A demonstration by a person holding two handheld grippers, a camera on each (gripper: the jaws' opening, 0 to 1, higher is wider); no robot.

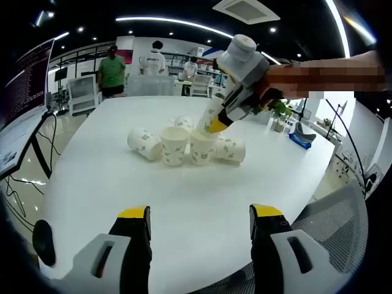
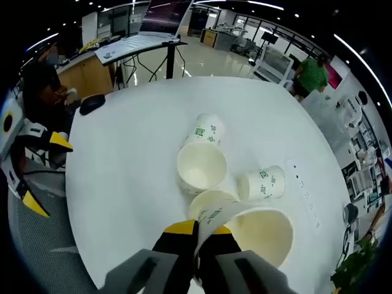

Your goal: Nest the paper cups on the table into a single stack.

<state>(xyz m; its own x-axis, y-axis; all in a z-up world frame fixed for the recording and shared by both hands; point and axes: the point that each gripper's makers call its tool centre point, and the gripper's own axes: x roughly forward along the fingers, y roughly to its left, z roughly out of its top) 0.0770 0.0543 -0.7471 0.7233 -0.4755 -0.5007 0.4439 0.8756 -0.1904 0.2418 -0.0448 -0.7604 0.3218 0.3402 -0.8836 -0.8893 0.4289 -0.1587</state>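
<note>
Several white paper cups with green print are grouped mid-table (image 1: 92, 184). Two stand upright (image 1: 173, 144) (image 1: 201, 149); others lie on their sides (image 1: 144, 143) (image 1: 231, 150) (image 1: 182, 121). My right gripper (image 1: 218, 124), held by a hand, is shut on the rim of a tilted cup (image 1: 209, 114) just above an upright one. In the right gripper view, my right gripper (image 2: 197, 231) pinches that cup (image 2: 260, 236) over a partly hidden upright cup (image 2: 207, 199), beside another upright cup (image 2: 201, 166). My left gripper (image 1: 201, 214) stays open near the table edge, well short of the cups.
A black mouse (image 2: 92, 103) lies near the table edge. A mesh chair (image 1: 334, 226) stands at the near right. A plant (image 1: 280, 111) and a blue item (image 1: 303, 139) are at the far right. People stand in the background. My left gripper (image 2: 30, 165) is off the table's side.
</note>
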